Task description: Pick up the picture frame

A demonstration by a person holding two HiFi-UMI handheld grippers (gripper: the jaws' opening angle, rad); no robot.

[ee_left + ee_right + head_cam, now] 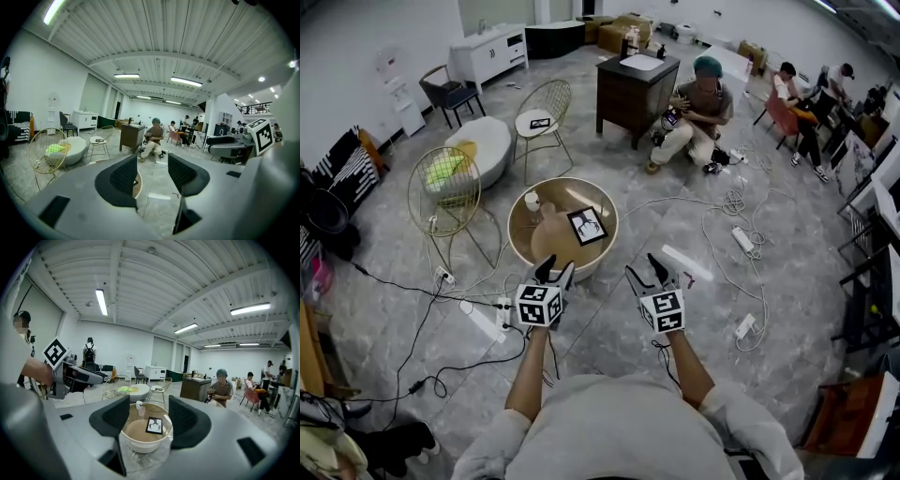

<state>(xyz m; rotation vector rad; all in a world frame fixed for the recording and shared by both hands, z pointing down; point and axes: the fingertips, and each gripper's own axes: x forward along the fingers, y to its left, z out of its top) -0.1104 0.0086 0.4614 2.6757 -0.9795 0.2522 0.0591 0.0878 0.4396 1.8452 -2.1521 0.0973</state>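
Two gaping, empty tools, left tool [557,268] and right tool [643,266], hover near the flat, black-rimmed picture frame [587,225] on the round, glossy desk [548,242].

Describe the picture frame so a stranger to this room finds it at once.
Find the round tan table beside the gold wire chair. The picture frame lies on its right part: a dark-bordered rectangle around a white picture with a dark figure. Its neighbour on the table, a small white cup, is round and stands at the left.
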